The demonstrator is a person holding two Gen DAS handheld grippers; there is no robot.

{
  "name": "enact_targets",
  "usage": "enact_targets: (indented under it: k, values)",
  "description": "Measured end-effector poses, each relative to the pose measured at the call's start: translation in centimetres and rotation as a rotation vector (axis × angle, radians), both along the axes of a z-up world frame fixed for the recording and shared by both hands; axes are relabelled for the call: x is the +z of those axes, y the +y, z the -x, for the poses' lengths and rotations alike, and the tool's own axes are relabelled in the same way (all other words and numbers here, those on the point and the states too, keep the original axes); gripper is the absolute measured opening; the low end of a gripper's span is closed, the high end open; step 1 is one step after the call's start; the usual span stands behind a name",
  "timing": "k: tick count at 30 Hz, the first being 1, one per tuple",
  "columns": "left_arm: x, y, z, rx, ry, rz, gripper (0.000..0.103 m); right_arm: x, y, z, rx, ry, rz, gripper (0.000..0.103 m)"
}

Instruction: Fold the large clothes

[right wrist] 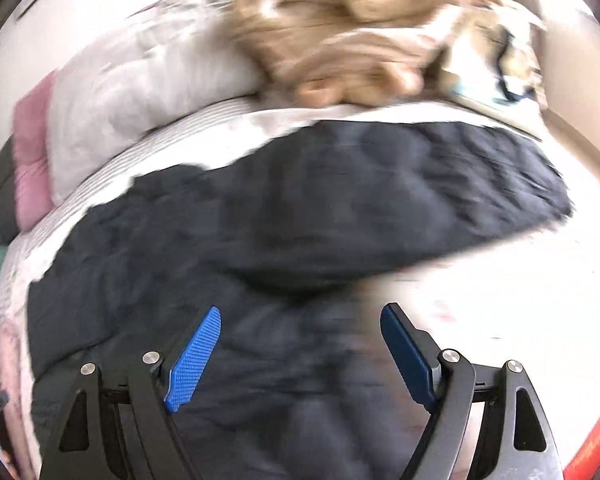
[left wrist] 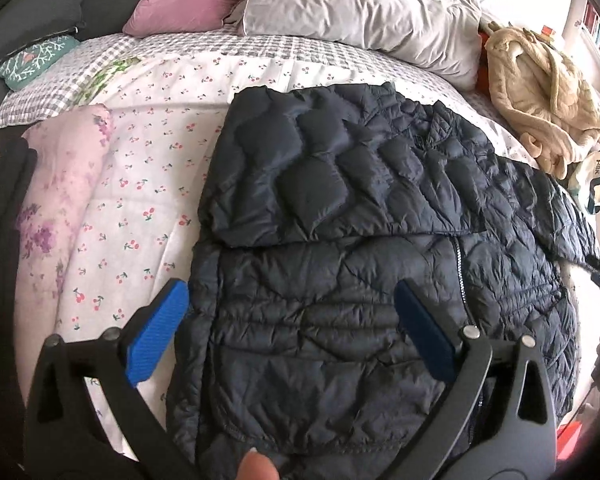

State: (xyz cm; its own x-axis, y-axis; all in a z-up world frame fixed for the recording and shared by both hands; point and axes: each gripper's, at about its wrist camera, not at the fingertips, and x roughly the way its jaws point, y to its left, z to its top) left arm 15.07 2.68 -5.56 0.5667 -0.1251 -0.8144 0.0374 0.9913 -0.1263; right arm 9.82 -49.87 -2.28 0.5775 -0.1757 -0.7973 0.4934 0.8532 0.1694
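The left gripper [left wrist: 290,322] stands wide and empty over the dark quilted jacket [left wrist: 364,240], one sleeve folded across it, on the cherry-print bedspread [left wrist: 148,184]. The right gripper [right wrist: 300,350], also spread, seems empty; blur hides detail.

The left claw [left wrist: 288,324] points steeply downward with its jaws spread wide and nothing between the blue pads [left wrist: 156,332]. A fingertip [left wrist: 258,468] shows at the bottom edge of its view. The right claw [right wrist: 300,354] also tilts downward, jaws apart and empty, its view smeared by motion blur.
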Motion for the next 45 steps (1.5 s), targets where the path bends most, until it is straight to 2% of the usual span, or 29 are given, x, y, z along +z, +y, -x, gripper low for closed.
enact_targets:
  k: [5, 10, 12, 14, 18, 21, 24, 26, 28, 29, 32, 35, 41, 45]
  values:
    - [-0.1, 0.0, -0.1, 0.003, 0.006, 0.006, 0.102, -1.2, -6.2, 3.5, -0.134, -0.022, -0.095, 0.084]
    - [-0.6, -0.5, -0.4, -0.001, 0.013, -0.015, 0.102, -2.6, -9.8, 5.0, -0.186, -0.047, -0.156, 0.084]
    - [-0.9, -0.6, -0.5, -0.002, 0.022, -0.015, 0.102, -3.3, -10.7, 5.2, -0.196, -0.076, -0.184, 0.084]
    - [-1.1, -0.6, -0.6, 0.002, 0.034, 0.0, 0.102, -3.6, -11.4, 5.0, -0.187, -0.147, -0.19, 0.085]
    - [-1.1, -0.4, -0.9, 0.016, 0.039, 0.04, 0.102, -3.7, -12.5, 3.4, -0.181, -0.197, -0.249, 0.085]
    - [-1.1, -0.4, -1.1, 0.015, 0.032, 0.031, 0.102, -3.9, -13.5, 1.9, -0.2, -0.226, -0.298, 0.081]
    - [-1.2, 0.0, -1.2, 0.016, 0.049, 0.05, 0.102, -4.2, -14.7, 0.5, -0.24, -0.249, -0.37, 0.061]
    - [-1.2, 0.4, -1.3, 0.02, 0.053, 0.071, 0.102, -3.9, -14.8, -0.3, -0.249, -0.242, -0.37, 0.024]
    - [-1.0, 0.8, -1.3, 0.028, 0.048, 0.076, 0.102, -2.9, -14.3, -0.7, -0.238, -0.243, -0.33, 0.012]
    - [-1.0, 0.9, -1.3, 0.031, 0.045, 0.074, 0.102, -2.1, -13.9, -0.7, -0.224, -0.255, -0.308, 0.01]
    - [-0.9, 1.6, -1.2, 0.047, 0.042, 0.074, 0.102, 0.4, -11.5, -1.2, -0.153, -0.29, -0.242, 0.008]
    - [-0.8, 2.3, -1.1, 0.061, 0.049, 0.107, 0.102, 3.1, -8.6, -1.9, -0.082, -0.307, -0.181, 0.008]
    - [-0.1, 2.6, -0.7, 0.061, 0.034, 0.145, 0.102, 8.0, -3.0, -2.9, 0.046, -0.375, -0.145, 0.007]
    - [0.1, 2.7, -0.7, 0.066, 0.034, 0.176, 0.102, 9.9, 1.8, -4.3, 0.154, -0.372, -0.088, 0.007]
